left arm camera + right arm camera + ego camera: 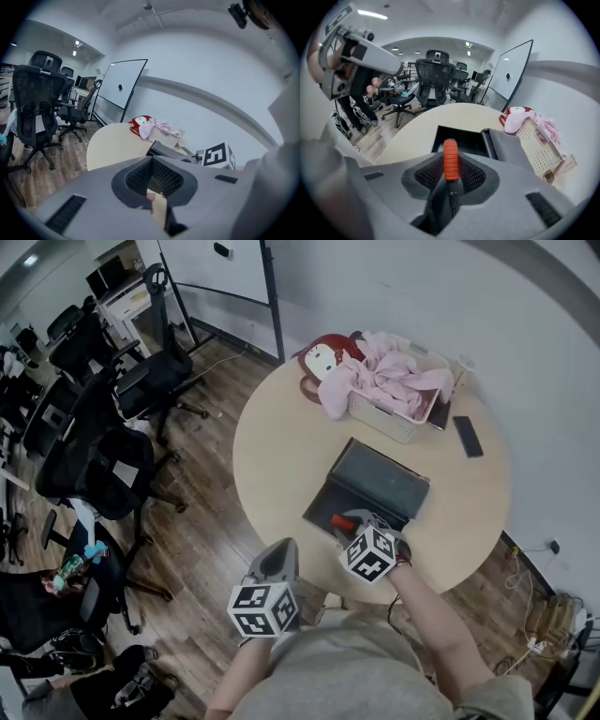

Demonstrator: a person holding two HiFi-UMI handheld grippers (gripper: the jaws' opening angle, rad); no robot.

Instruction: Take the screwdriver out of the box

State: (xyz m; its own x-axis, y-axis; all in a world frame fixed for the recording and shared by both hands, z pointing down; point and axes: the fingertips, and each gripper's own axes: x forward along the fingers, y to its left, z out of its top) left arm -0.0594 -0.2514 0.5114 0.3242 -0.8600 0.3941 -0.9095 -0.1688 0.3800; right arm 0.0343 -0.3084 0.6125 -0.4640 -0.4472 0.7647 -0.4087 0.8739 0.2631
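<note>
**Screwdriver clamped in right gripper, hanging over the open box**

The screwdriver is looking light and stiff: a ribbed orange handle, a dark collar and a thin metal shaft. I'm judging the ribbed handle to be the best place to take hold of it, since it should give the pads plenty of friction. The bare shaft would likely be slick and too thin to grip squarely. It's not fragile, so a firm squeeze isn't risking anything.

The right gripper is already doing that. Its jaws are standing partly apart and pressing on the lower part of the handle from both sides. The handle's round end is sticking out past the tips, and the collar and shaft are running back between the jaws. With the hold being so short, the tool may be pivoting in the pads if it gets bumped.

The tool is sitting over the dark tray of the box, near its front edge, with the lid standing open behind. It seems to be off the tray floor, but I can't tell if it is fully clear of the rim.

The left gripper is hanging back off the near edge of the table. Its tips are together, it's holding nothing, and it's touching neither the box nor the tool.
</note>
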